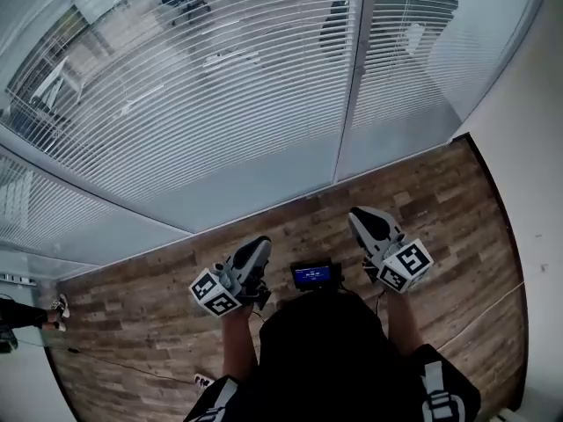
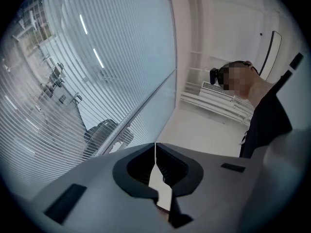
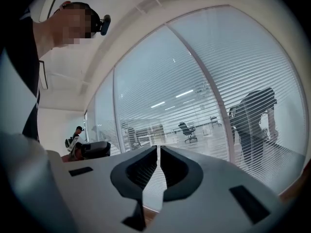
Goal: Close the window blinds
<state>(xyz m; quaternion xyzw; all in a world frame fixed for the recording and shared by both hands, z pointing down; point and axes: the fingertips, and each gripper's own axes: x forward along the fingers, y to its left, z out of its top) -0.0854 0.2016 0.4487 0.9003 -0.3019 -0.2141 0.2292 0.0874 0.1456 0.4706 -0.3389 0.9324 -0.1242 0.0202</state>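
Window blinds (image 1: 220,86): hung across the glass wall that rises from the far edge of the wooden floor (image 1: 457,227). The slats lie horizontal with gaps between them, and the office beyond shows through, so we judge them not yet closed.
Mullion (image 1: 352,77): an upright post that splits the glazing into a wide left panel and a narrower right panel.
Left gripper (image 1: 261,246): held low in front of the body, over the near part of the floor and well apart from the glass. In its own view the jaws meet at the tips with nothing between them.
Right gripper (image 1: 359,215): held low beside the left one, also well apart from the glass. Its jaws are pressed fully together and it carries nothing.
Step in hand: approach — we judge the task not yet begun, since neither gripper touches the slats or any fitting.
Control element: we cannot make out a tilt wand, cord or chain in any view.
Next move: we would first locate the control, most likely along a panel edge or beside the post, then raise one gripper to it.
Requirement: the jaws must part before they can take a thin control — then close squarely on it, clear of the slats.
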